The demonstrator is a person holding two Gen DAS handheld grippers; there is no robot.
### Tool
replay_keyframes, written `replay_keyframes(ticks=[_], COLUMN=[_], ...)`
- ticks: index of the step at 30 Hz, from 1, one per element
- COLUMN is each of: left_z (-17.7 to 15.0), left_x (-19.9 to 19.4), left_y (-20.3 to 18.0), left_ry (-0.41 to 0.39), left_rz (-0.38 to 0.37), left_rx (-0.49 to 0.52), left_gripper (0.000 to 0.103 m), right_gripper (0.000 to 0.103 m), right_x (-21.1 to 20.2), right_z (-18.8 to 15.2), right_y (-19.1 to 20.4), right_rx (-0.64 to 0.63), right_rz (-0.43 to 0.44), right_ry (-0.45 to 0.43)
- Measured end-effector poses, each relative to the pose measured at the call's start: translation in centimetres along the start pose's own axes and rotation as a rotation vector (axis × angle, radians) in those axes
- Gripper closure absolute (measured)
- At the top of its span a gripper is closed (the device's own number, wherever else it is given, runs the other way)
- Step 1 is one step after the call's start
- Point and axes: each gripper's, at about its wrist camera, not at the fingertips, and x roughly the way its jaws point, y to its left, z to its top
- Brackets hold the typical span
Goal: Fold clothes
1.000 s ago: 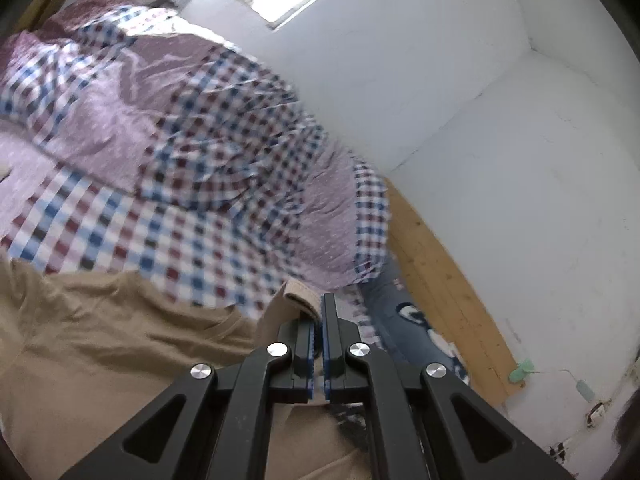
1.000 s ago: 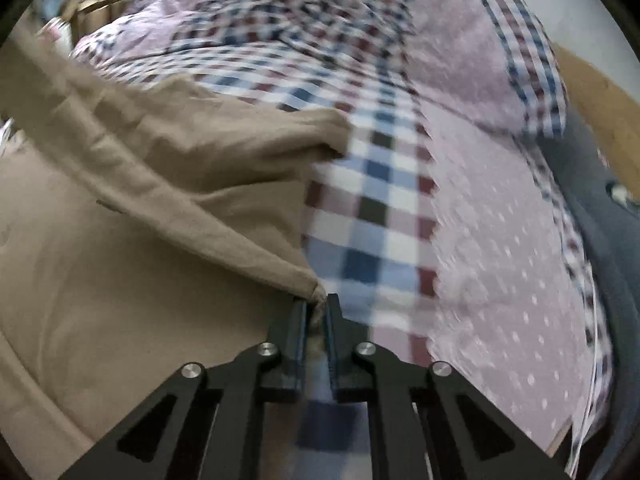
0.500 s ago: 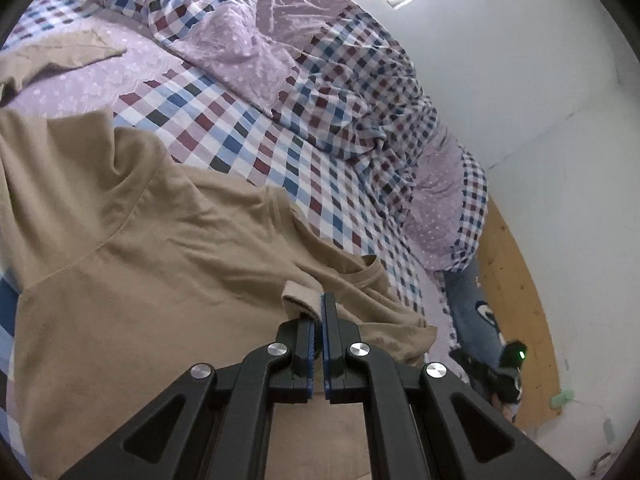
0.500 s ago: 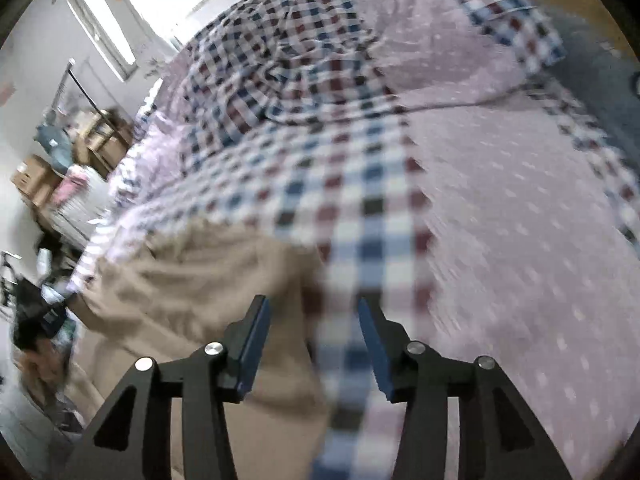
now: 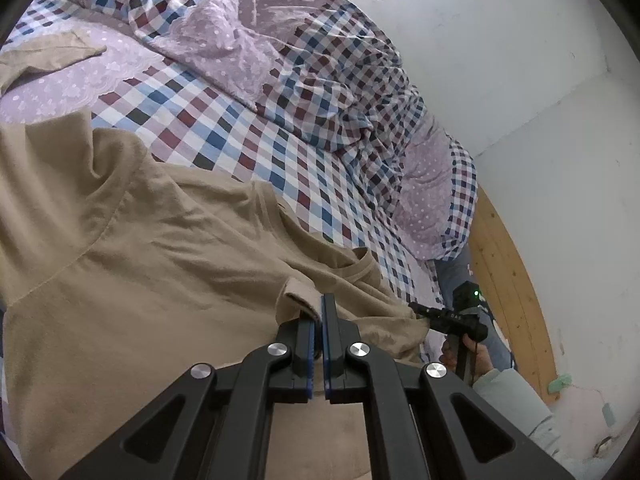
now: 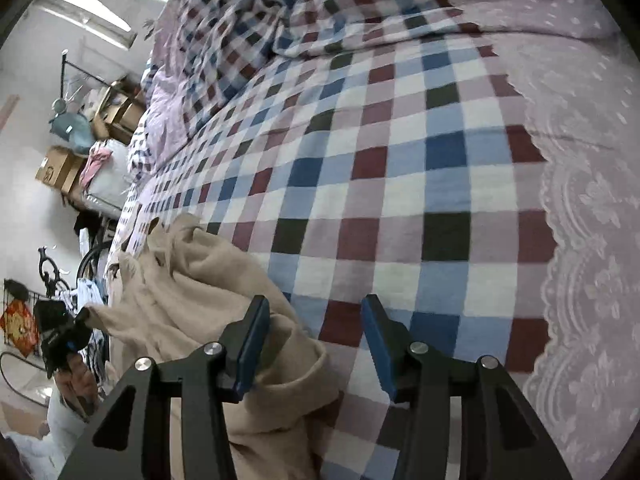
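Right tongs (image 6: 316, 344) have let go, jaws now apart over the bed (image 6: 400, 184); left tongs (image 5: 319, 316) clamped on tan shirt (image 5: 168, 280) should lay their fold flat before releasing.

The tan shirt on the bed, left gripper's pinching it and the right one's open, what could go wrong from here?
1. The left gripper pinches only a small fold of the tan shirt; a pull could slip it free.
2. The right gripper is open and holds nothing, so the cloth beside it lies bunched and may fold in crooked.
3. Dragging the shirt could ruck the checked bedsheet.
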Motion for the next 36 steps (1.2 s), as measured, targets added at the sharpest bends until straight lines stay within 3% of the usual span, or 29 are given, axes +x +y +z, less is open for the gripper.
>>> replay_keyframes(ticks=[4,7,8,9,15,22,23,26,29,31,32,36], left_z=[0.2,0.2,0.2,0.2,0.4,0.5,0.5,0.4,0.4,0.4,0.4,0.2], left_x=[0.1,0.3,0.3,0.3,0.2,0.0,0.0,0.1,0.1,0.1,0.2,0.4], left_y=[0.4,0.3,0.3,0.3,0.5,0.6,0.6,0.6,0.4,0.4,0.4,0.4], left_ry=[-0.002,-0.002,-0.002,-0.001,-0.002,-0.008,-0.007,-0.002,0.001,0.002,0.003,0.009], left_rz=[0.001,0.002,0.002,0.003,0.007,0.004,0.004,0.001,-0.004,-0.006,-0.007,-0.006], left_rx=[-0.009,-0.007,-0.004,-0.002,-0.003,-0.004,-0.004,-0.003,0.001,0.003,0.003,0.006], left_gripper=[0.102,0.102,0.102,0.102,0.102,0.102,0.102,0.102,0.102,0.102,0.102,0.102], right_gripper=[0.051,0.056,0.067,0.088,0.095,0.096,0.096,0.093,0.091,0.077,0.062,0.059], right_x=[1.2,2.5,2.8,3.0,1.8,-0.1,0.1,0.2,-1.0,-1.1,-0.6,2.3], right_z=[-0.1,-0.3,-0.2,-0.1,0.7,2.0,2.2,2.6,3.1,3.5,3.6,3.9], right_y=[2.4,5.0,5.4,5.8,7.0,7.1,6.6,4.9,3.9,4.5,4.9,6.9], right_rx=[-0.126,-0.242,-0.26,-0.277,-0.304,-0.276,-0.239,-0.185,-0.143,-0.168,-0.192,-0.278], right_rz=[-0.017,-0.075,-0.112,-0.148,-0.236,-0.32,-0.314,-0.408,-0.316,-0.291,-0.283,-0.292], right_ry=[0.064,0.107,0.106,0.104,0.01,-0.1,-0.097,-0.072,-0.08,-0.071,-0.051,0.029])
